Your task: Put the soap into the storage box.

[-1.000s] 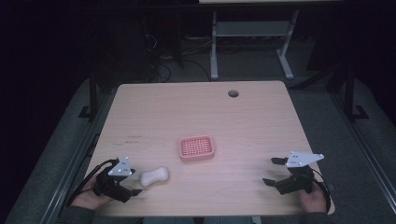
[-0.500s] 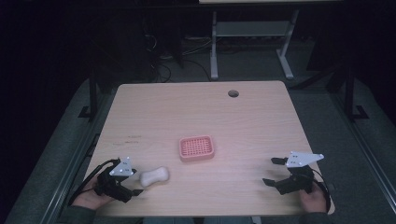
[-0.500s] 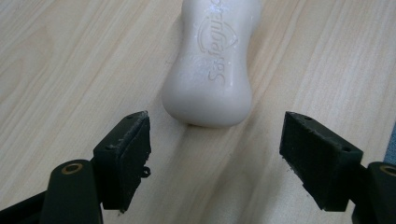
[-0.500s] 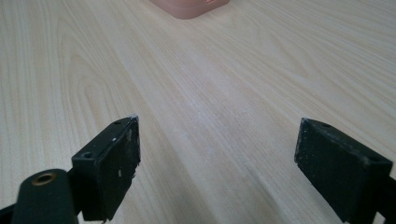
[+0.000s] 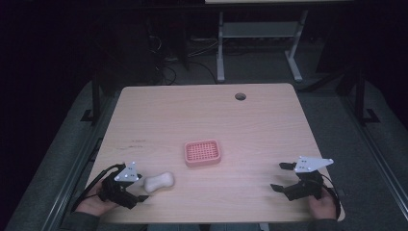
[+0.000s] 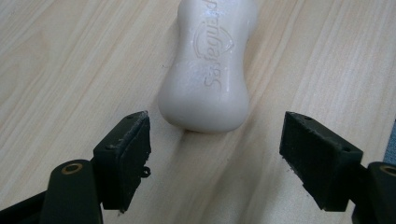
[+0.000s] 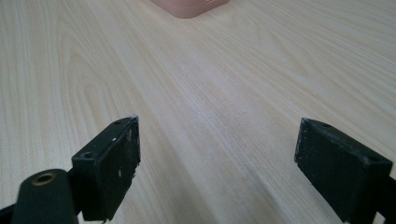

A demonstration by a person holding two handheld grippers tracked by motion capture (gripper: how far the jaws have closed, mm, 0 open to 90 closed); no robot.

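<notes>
With the soap bar lying on the table just ahead of the wide-spread left gripper, its long axis runs away along the approach, while the right gripper, also spread wide, sits well apart.

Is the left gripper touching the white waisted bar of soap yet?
Apart. In the left gripper view, bare wood shows between each black pad and the white waisted bar of soap; the left gripper stands open just short of its near end.
</notes>
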